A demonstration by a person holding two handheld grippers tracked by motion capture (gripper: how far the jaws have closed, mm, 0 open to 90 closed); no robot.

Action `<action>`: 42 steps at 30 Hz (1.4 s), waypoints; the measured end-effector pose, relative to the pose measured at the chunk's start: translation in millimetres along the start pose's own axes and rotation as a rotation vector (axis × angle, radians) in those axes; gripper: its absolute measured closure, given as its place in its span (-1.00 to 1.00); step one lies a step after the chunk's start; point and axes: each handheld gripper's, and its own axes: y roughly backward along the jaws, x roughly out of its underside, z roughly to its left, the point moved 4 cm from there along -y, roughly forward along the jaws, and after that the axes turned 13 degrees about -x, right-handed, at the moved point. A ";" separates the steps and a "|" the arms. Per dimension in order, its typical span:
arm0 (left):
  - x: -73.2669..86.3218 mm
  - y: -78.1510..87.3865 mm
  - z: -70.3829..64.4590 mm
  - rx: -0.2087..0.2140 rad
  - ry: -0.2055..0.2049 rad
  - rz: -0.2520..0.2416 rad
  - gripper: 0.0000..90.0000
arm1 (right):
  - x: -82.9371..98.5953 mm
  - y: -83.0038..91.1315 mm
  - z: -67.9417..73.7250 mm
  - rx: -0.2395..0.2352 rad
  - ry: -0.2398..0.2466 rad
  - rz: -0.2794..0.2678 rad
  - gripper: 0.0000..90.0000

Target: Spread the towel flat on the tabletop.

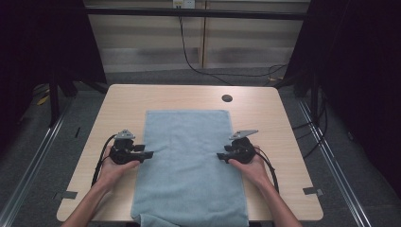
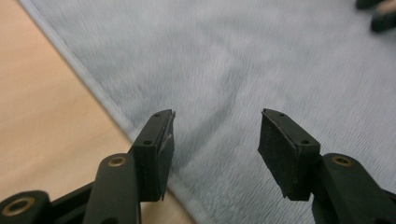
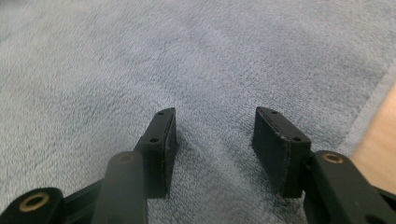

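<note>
A light blue towel (image 1: 187, 161) lies flat down the middle of the wooden table (image 1: 265, 109), its near end hanging over the front edge. My left gripper (image 1: 148, 154) is at the towel's left edge, open, pointing inward. In the left gripper view the left gripper (image 2: 215, 140) has nothing between its jaws, with the towel (image 2: 243, 65) and its hem below them. My right gripper (image 1: 221, 155) is at the towel's right edge, open, pointing inward. In the right gripper view the right gripper (image 3: 215, 135) hovers over the towel (image 3: 140, 60) with an empty gap.
A dark round hole (image 1: 227, 98) is in the table near the far edge. Black cables (image 1: 198, 66) run along the floor beyond the table. Bare wood (image 2: 42, 116) lies left of the towel. Tape marks (image 1: 313, 191) sit at the front corners.
</note>
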 end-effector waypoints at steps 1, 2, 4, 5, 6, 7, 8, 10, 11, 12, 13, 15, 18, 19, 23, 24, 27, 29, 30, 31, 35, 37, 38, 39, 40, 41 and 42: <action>0.0 0.0 0.0 0.000 0.000 0.000 -0.01 | 0.0 0.0 0.0 0.000 0.000 0.000 0.11; -1.8 -6.1 -0.1 -0.026 -0.020 0.008 -0.01 | 7.9 7.5 2.2 -0.002 0.000 -0.001 0.10; -3.5 -11.2 1.0 -0.029 -0.012 0.007 0.00 | 10.6 10.2 2.6 -0.004 -0.001 -0.002 0.10; -4.6 -14.9 2.0 -0.028 -0.005 -0.007 0.00 | 14.4 13.9 3.8 -0.008 -0.010 -0.007 0.10; -5.5 -18.5 3.4 -0.031 0.002 -0.011 0.01 | 16.9 16.3 4.2 -0.009 -0.004 -0.007 0.10; -6.0 -22.7 3.7 -0.024 0.007 0.001 0.01 | 20.0 19.4 5.4 -0.003 -0.009 -0.001 0.10; -6.8 -26.4 3.8 -0.020 0.006 0.010 0.01 | 20.0 19.4 5.4 -0.003 -0.009 -0.001 0.10; -9.2 -31.1 5.0 -0.031 0.001 0.003 0.01 | 20.0 19.3 4.7 -0.003 -0.008 -0.008 0.10; -9.4 -32.6 5.2 -0.032 0.000 -0.008 0.04 | 19.7 18.6 3.5 -0.012 -0.021 -0.026 0.09; -8.4 -31.8 4.8 -0.031 -0.016 -0.006 0.04 | 19.8 18.7 2.5 -0.012 -0.023 -0.032 0.09; -8.4 -31.8 4.8 -0.031 -0.016 -0.006 0.04 | 19.8 18.7 2.5 -0.012 -0.023 -0.032 0.09; -4.8 -28.5 2.4 -0.028 -0.036 -0.010 0.04 | 20.2 19.0 2.3 -0.016 -0.035 -0.035 0.09; 3.0 -20.7 -2.3 -0.010 -0.038 -0.009 0.08 | 20.3 20.2 3.8 -0.008 -0.034 -0.020 0.06; 5.1 -17.8 -3.9 -0.010 -0.044 -0.006 0.12 | 20.9 21.3 4.9 -0.015 -0.038 -0.014 0.02; 14.8 -7.8 -14.7 0.020 -0.063 -0.001 0.11 | 32.5 30.7 15.1 -0.022 -0.037 -0.003 0.01; 19.1 -3.6 -20.0 0.033 -0.068 -0.001 0.10 | 35.1 32.3 18.0 -0.024 -0.037 -0.004 0.00; 21.9 -0.6 -24.5 0.039 -0.070 0.000 0.08 | 41.0 35.5 23.9 -0.017 -0.023 -0.004 0.00; 25.6 3.3 -29.2 0.040 -0.081 0.002 0.07 | 48.0 39.1 32.5 -0.022 -0.014 -0.004 -0.03; 29.5 7.5 -32.7 0.051 -0.082 0.005 0.07 | 49.6 39.8 35.2 -0.028 -0.011 -0.005 -0.05; 29.5 7.5 -32.7 0.051 -0.082 0.005 0.07 | 49.6 39.8 35.2 -0.028 -0.011 -0.005 -0.05; 40.3 19.5 -40.6 0.065 -0.083 0.012 0.07 | 56.4 41.0 48.7 -0.043 0.018 0.000 -0.10; 50.1 30.8 -46.4 0.070 -0.077 0.021 0.07 | 58.8 41.9 54.0 -0.057 0.023 0.007 -0.11; 50.1 30.8 -46.4 0.070 -0.077 0.021 0.07 | 58.8 41.9 54.0 -0.057 0.023 0.007 -0.11; 53.1 34.6 -48.1 0.076 -0.086 0.025 0.07 | 60.2 42.2 56.6 -0.061 0.031 0.010 -0.11; 56.3 38.2 -49.2 0.082 -0.091 0.028 0.06 | 61.1 42.3 58.6 -0.067 0.040 0.011 -0.11; 59.4 41.6 -50.1 0.085 -0.086 0.027 0.06 | 62.9 42.9 63.7 -0.086 0.028 0.013 -0.13; 62.4 45.1 -50.6 0.097 -0.083 0.032 0.06 | 62.9 42.9 63.7 -0.086 0.028 0.013 -0.13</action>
